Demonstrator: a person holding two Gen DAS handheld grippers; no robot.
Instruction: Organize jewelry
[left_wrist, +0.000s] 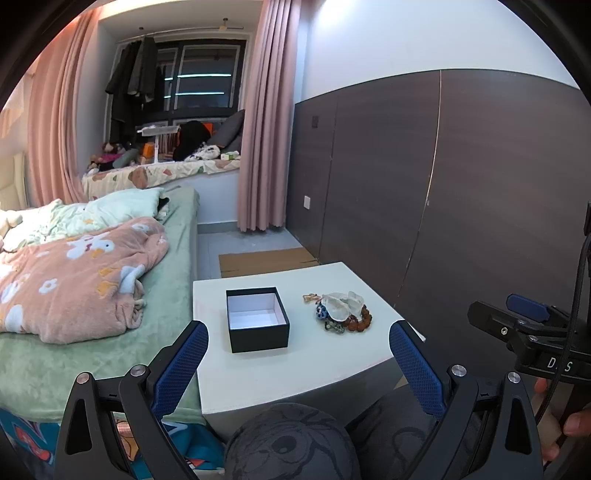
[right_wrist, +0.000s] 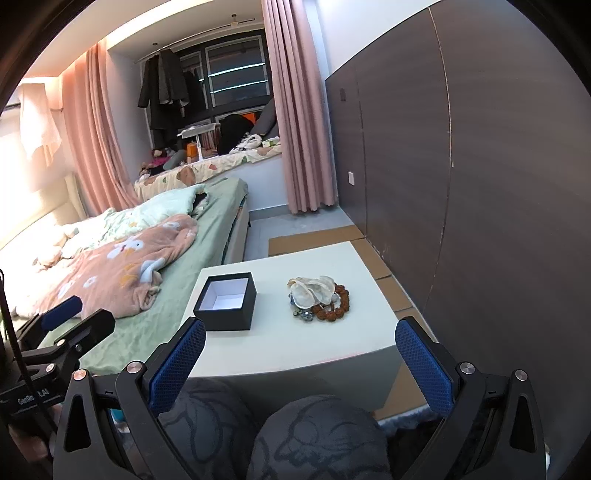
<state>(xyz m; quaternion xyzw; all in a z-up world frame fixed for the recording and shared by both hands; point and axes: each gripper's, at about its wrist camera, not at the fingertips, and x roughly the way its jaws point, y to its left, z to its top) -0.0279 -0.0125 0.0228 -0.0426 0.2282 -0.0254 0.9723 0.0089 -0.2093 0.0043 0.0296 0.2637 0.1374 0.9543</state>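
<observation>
Basically not started: black box (left_wrist: 257, 320) empty mid-tabletop, jewelry pile (left_wrist: 340, 312) untouched toward right edge; left gripper (left_wrist: 298, 363) and right gripper (right_wrist: 300, 360) both spread, holding nothing

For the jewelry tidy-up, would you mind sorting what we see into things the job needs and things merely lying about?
Belongs to the job:
- jewelry pile on the white table
- open black box, empty
- left gripper and right gripper, both open

Just lying about:
- pink blanket
- cardboard on the floor
- hanging clothes
</observation>
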